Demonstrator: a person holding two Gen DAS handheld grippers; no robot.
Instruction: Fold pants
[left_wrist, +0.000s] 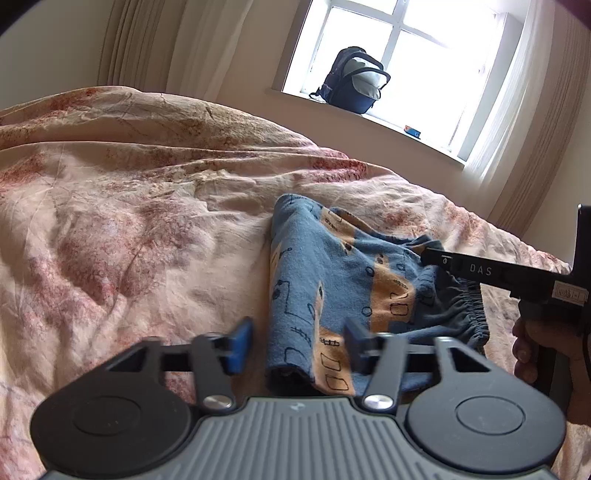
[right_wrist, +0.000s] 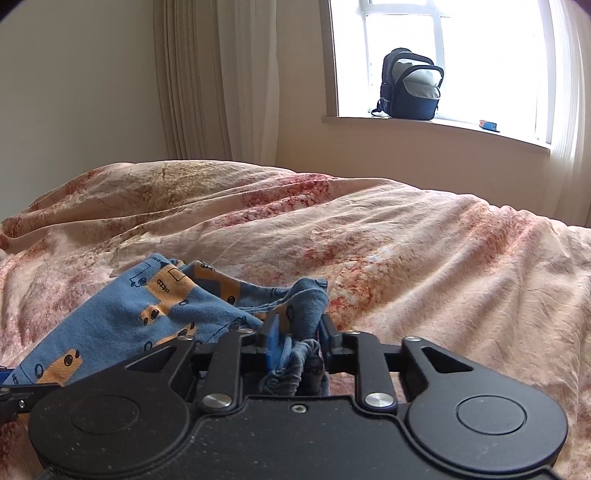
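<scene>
The pants (left_wrist: 332, 295), small and blue with an orange print, are seen lying on the pink patterned bedspread (left_wrist: 129, 229) as a partly folded bundle whose long axis runs away from the left gripper (left_wrist: 295, 343), from a cuffed end just ahead of its fingertips toward the far side of the bed. The gathered waistband (left_wrist: 461, 314) is turned to the right of that gripper, and it is there that the right gripper (left_wrist: 480, 269) reaches in from the side. In the right wrist view the right gripper (right_wrist: 295, 343) is shown nearly closed, with a bunch of the elastic waistband (right_wrist: 291, 365) pinched between its blue pads (right_wrist: 273, 347); the rest of the pants (right_wrist: 129, 314) trails off to the left and forward of it, slightly lifted near the grip. The left gripper is held wide apart with nothing between its fingers; its right finger overlaps the near end of the cloth in view, its left finger stands over bare bedspread, and whether either touches the fabric cannot be told. It is judged that the coming move turns on this arrangement: the near cuffed end lies directly before the empty left gripper, so that end is the nearer one to be taken, while the waistband is already secured on the right.
</scene>
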